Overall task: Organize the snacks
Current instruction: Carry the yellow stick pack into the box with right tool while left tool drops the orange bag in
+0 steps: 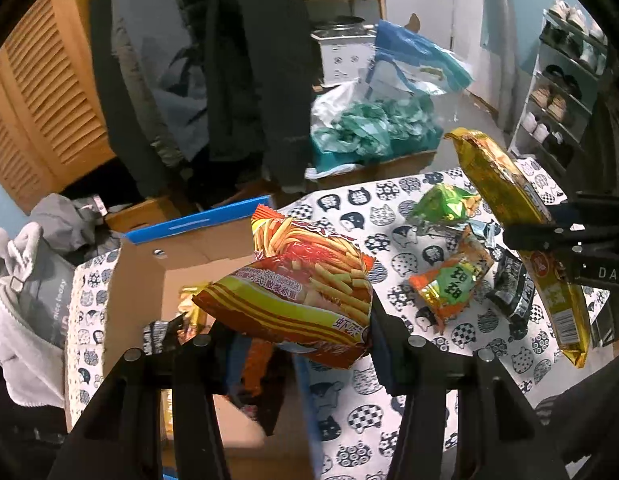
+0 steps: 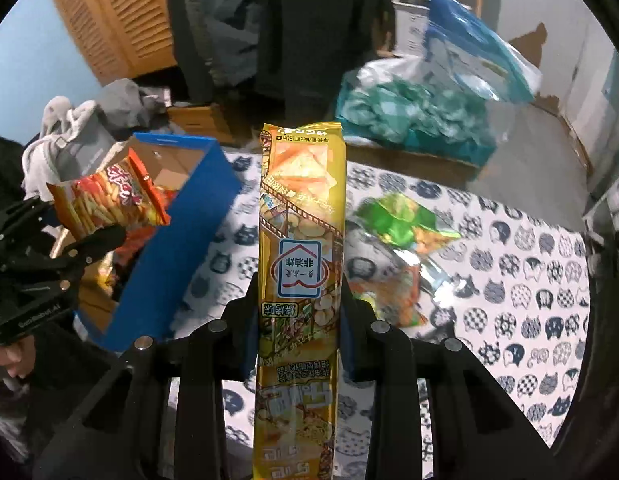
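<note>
The left tool is part open and squeezes a puffy red and yellow snack bag above the blue-edged cardboard box. The right tool is closed tight on a long yellow cracker pack above the cat-print tabletop.

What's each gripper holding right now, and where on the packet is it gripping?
Left gripper clamps the red-orange fries packet near its bottom end. Right gripper pinches the long yellow snack packet across its sides, around mid-length.
</note>
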A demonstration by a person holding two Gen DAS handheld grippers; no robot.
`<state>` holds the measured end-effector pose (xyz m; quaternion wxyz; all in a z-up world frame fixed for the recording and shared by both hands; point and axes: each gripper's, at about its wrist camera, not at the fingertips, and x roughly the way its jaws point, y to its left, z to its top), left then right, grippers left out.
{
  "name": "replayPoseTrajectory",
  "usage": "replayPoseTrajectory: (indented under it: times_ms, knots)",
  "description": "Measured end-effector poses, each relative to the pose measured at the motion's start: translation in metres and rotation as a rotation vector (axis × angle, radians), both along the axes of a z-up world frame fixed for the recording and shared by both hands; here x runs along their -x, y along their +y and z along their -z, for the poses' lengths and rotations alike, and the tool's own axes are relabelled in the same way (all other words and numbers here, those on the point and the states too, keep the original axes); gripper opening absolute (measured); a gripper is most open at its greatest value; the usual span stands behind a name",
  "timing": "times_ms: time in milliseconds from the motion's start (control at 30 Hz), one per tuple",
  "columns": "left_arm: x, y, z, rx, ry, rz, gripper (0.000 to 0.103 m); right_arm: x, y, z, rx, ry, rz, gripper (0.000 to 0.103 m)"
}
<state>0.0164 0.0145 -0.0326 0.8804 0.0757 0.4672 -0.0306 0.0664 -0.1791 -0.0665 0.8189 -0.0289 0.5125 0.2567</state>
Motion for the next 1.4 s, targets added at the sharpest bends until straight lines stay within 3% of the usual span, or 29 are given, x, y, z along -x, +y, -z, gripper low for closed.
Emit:
replayPoseTrajectory:
  times_ms: [567,1100,1300,1400]
  knots:
    - [0.015,0.086,-0.001,0.037,-0.026,-0.118,0.053,-0.011,0.106,-0.013,-0.002,0.008,-0.136,0.03]
    - [0.015,0.161,0.027,0.01,0.019,-0.264,0.053,-0.022,0.219,0.004,0.001,0.091,-0.256,0.03]
    - [0.011,0.177,0.032,-0.014,0.033,-0.295,0.053,-0.026,0.24,0.014,-0.003,0.13,-0.265,0.03]
    - [0.01,0.181,0.035,-0.016,0.045,-0.308,0.056,-0.028,0.244,0.016,-0.009,0.144,-0.258,0.036]
